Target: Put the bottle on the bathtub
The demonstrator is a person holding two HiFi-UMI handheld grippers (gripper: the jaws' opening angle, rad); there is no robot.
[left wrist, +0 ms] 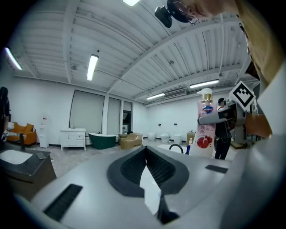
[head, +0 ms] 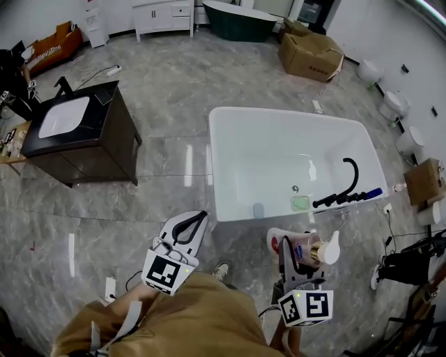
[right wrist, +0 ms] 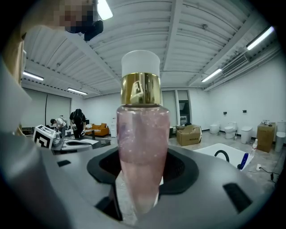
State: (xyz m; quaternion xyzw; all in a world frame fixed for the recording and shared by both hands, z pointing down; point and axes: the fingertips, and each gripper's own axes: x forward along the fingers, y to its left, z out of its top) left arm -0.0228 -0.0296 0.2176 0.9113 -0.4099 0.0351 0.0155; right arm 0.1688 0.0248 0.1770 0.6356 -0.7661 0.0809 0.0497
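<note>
A pink bottle [head: 306,249] with a gold collar and white cap lies crosswise in my right gripper [head: 296,254], which is shut on it, just in front of the white bathtub [head: 230,167]. In the right gripper view the bottle [right wrist: 142,147] stands upright between the jaws and fills the middle. My left gripper [head: 200,217] hovers to the left, near the tub's front corner, shut with nothing in it. In the left gripper view its jaws meet at the tip [left wrist: 146,156], and the bottle [left wrist: 205,129] shows at the right.
A black faucet [head: 345,187], a green soap bar [head: 300,203] and a blue bottle [head: 373,193] sit on the tub's right end. A dark vanity with a white basin [head: 77,132] stands to the left. A cardboard box [head: 310,54] and a green tub [head: 240,21] are beyond.
</note>
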